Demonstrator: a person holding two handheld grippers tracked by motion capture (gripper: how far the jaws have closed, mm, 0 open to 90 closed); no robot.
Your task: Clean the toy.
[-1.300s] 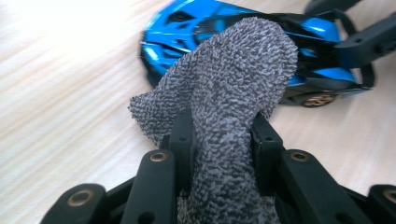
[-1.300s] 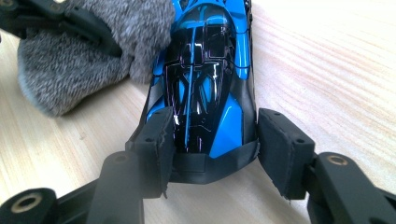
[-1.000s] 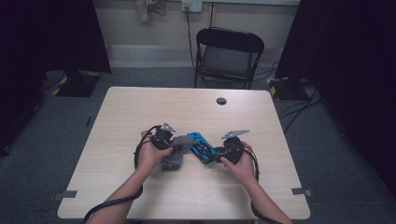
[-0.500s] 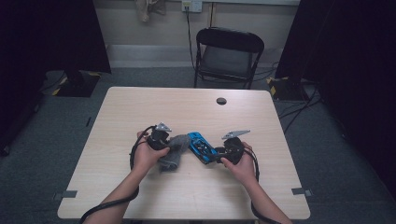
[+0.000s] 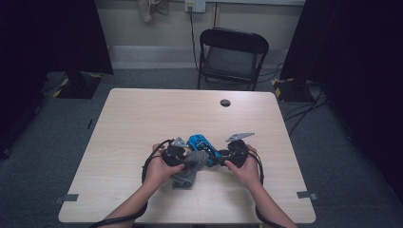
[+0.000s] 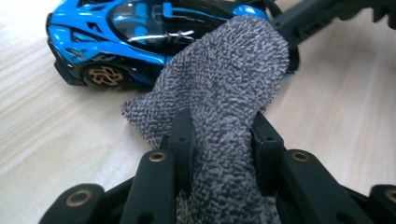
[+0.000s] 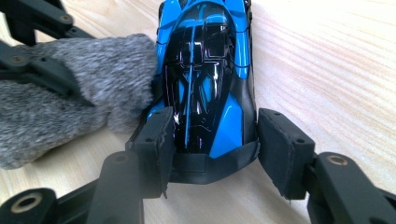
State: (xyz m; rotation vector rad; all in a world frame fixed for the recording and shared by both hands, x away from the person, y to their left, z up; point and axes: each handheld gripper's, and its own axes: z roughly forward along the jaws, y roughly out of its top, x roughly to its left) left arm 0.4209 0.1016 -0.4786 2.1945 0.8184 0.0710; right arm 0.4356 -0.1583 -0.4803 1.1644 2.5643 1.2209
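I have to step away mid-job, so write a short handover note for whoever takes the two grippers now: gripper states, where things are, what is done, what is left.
Left gripper: shut on the grey cloth, whose free end lies against the side of the blue toy car.
Right gripper: shut on the car's end, holding it level on the table.
Place: car and cloth sit at the table's near middle, between the two hands.
Done: car pinned, cloth gripped and brought up to it.
Left: most likely wiping the car's body with the cloth, then letting go of both; how much has been wiped cannot be told.
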